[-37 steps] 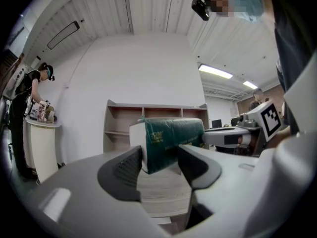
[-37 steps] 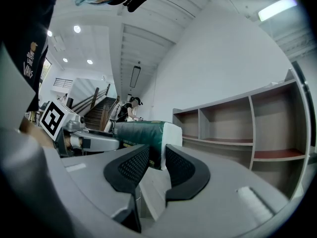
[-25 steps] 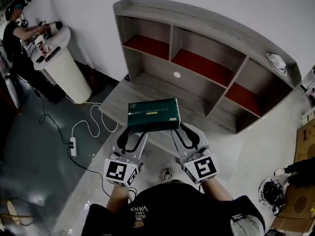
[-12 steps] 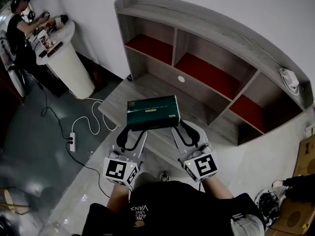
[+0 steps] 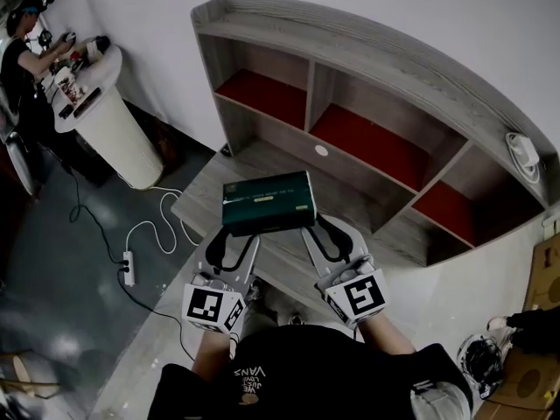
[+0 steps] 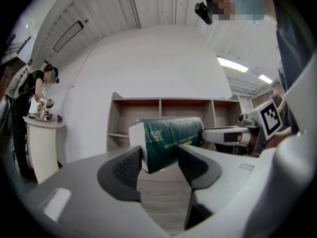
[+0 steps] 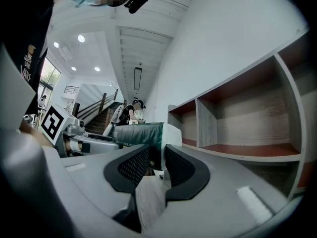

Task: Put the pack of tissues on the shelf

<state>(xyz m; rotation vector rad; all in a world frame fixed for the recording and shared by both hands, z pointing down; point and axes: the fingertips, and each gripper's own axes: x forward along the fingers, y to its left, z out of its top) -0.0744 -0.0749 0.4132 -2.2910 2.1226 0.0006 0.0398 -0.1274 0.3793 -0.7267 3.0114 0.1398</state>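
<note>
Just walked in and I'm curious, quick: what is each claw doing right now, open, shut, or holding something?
Left claw: closed on the left end of the pack of tissues.
Right claw: closed on the right end of the same pack.

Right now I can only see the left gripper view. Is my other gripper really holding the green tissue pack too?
Observer: Yes. In the right gripper view, the right gripper has its jaws shut on the white end of the tissue pack.
Operator: Is the pack inside the shelf yet?
Observer: No. The head view shows it held out in front of the shelf, over the lower board, and the three red-floored cubbies look empty.
</note>
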